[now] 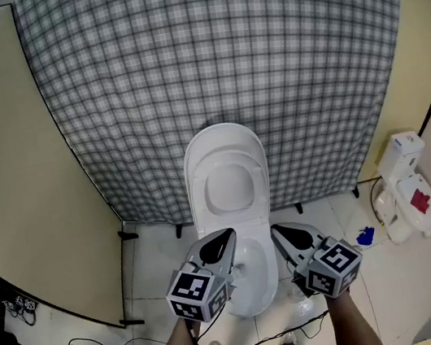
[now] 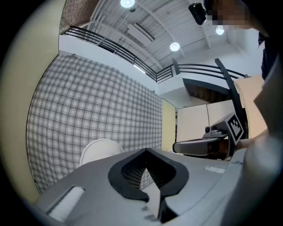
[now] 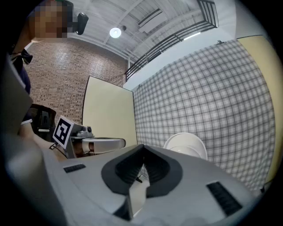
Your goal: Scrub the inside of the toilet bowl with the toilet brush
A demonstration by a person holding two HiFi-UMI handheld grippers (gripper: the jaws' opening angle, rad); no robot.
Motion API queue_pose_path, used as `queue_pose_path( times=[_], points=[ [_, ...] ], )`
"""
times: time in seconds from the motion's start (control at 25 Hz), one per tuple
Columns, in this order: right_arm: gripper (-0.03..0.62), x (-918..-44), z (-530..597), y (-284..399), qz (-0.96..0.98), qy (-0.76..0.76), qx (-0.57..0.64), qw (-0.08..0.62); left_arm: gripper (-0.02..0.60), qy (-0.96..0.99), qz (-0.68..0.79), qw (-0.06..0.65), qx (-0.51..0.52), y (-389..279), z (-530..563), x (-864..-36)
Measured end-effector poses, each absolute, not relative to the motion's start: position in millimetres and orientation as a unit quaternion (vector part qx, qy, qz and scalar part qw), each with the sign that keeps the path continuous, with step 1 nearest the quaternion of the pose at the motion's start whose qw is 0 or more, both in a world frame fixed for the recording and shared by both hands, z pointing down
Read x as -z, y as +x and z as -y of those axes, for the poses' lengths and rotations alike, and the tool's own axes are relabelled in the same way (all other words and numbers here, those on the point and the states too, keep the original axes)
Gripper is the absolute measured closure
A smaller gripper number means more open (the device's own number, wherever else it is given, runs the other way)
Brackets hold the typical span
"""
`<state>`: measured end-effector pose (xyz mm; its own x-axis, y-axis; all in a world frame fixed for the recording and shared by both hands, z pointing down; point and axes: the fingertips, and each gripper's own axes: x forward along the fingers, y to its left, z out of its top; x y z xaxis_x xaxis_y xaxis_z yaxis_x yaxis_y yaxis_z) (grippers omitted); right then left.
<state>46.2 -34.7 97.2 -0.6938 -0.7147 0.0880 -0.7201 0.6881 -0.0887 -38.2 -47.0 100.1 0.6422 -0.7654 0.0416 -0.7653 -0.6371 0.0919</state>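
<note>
- Step in hand: the very start, by my reading. Neither claw carries a brush. The white ceramic toilet bowl [image 1: 256,284] sits at near centre, its white oval lid [image 1: 227,178] raised against the grey-and-white checked wall [image 1: 220,59].
- I cannot pick out the toilet brush for sure. A white plastic stand-like thing with a red label [image 1: 405,193] sits on the pale tiled floor [image 1: 152,257] at the right, well apart from the bowl. A small blue object [image 1: 366,237] lies just beside it. The brush probably belongs there.
- The left claw [image 1: 227,236] is clenched on nothing, its jaws meeting at the tips. Its own view shows only the checked wall and the lid beyond.
- The right claw [image 1: 279,232] is likewise clenched and empty.
- Pose: both claws are held level, side by side over the near end of the bowl. They point far, toward the lid, with a forearm behind each.
- Next move, as I judge it: swing the right claw out to the right and loosen its jaws. It has to find the brush handle before any scrubbing can begin.
</note>
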Motion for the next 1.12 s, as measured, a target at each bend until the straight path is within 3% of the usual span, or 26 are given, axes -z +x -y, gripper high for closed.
queue_pose_path(
  times=[0.56, 1.12],
  points=[
    [0.594, -157, 35, 93, 0.893, 0.436, -0.094, 0.053, 0.572, 0.906, 0.409, 0.098, -0.035, -6, 48, -168],
    [0.594, -245, 20, 163, 0.838, 0.514, -0.127, 0.131, 0.572, 0.905, 0.378, 0.178, -0.077, 45, 25, -270]
  ],
)
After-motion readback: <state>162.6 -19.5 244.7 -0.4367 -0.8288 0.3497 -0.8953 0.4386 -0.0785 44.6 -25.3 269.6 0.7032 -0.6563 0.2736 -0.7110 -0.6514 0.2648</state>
